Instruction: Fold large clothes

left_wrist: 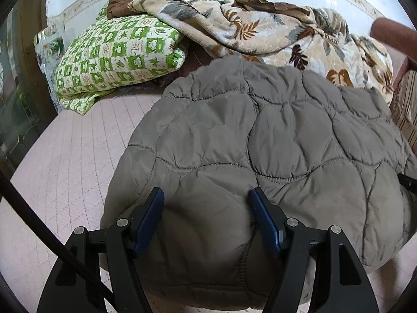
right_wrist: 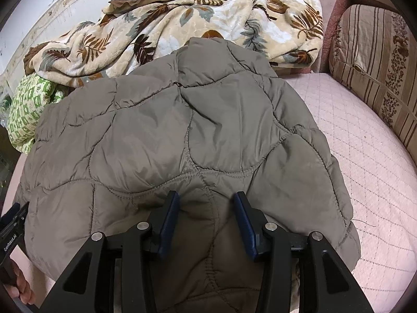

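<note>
While the quilted jacket (left_wrist: 273,135) lies bunched on the pink bed cover (left_wrist: 73,161), below the leaf blanket (left_wrist: 260,31) and beside the green quilt (left_wrist: 114,60), both grippers sit over its near edge. The left gripper (left_wrist: 207,195) is spread, with padding bulging between its pads but nothing pinched; the right gripper (right_wrist: 207,199) is spread likewise. The jacket looks already doubled over, so the step seems to be taking hold for another fold. Next, each gripper would need to close on the near hem before lifting it across.
</note>
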Motion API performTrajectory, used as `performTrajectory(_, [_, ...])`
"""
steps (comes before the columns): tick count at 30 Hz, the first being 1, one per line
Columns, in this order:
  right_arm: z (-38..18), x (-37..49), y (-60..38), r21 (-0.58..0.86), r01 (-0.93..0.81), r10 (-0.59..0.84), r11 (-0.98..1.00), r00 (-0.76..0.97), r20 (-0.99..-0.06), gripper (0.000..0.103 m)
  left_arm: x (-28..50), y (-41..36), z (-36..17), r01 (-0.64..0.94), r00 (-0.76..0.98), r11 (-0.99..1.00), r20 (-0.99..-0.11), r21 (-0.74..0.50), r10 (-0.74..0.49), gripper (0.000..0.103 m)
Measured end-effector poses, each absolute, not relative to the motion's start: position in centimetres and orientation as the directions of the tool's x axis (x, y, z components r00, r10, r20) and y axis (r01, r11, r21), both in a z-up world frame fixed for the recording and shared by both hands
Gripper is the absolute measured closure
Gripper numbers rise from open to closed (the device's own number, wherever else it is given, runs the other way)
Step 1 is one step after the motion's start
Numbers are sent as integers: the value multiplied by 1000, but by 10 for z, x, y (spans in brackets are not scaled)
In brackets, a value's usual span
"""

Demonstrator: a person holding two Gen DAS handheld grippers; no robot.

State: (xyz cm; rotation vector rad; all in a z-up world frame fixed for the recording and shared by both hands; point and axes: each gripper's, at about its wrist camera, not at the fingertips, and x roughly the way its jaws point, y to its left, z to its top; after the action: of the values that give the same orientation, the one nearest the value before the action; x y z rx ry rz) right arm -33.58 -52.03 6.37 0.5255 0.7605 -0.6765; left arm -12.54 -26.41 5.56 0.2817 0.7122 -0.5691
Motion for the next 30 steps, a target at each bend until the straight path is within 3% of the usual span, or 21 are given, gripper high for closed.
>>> performTrajectory(4, [77, -349, -520, 236, 715, -357, 658, 572, -738, 52, -118, -246, 71, 535, 634, 845, -666, 10, -393, 35])
performTrajectory(7, [89, -355, -513, 171, 727, -424, 665, 556, -715, 51, -108, -226, 79, 490, 645, 871, -666, -15, -374, 35])
performTrajectory(12, [88, -369, -522, 129, 758, -454, 639, 507, -733, 51, -85, -210, 60, 407, 620, 914, -737, 7, -270, 36])
performTrajectory(16, [68, -363, -530, 122, 745, -393, 655, 475, -788, 49, -80, -216, 46, 425, 576, 905, -771, -1, -272, 35])
performTrajectory(21, [67, -362, -533, 128, 745, -384, 655, 473, -793, 48, -76, -210, 52, 422, 551, 905, -780, -46, -296, 35])
performTrajectory(25, [80, -376, -536, 211, 743, -370, 636, 533, -761, 48, -66, -188, 68, 378, 558, 919, -765, -111, -321, 36])
performTrajectory(30, [100, -391, -530, 174, 764, -445, 621, 527, -724, 48, -58, -161, 71, 330, 545, 933, -777, -145, -313, 36])
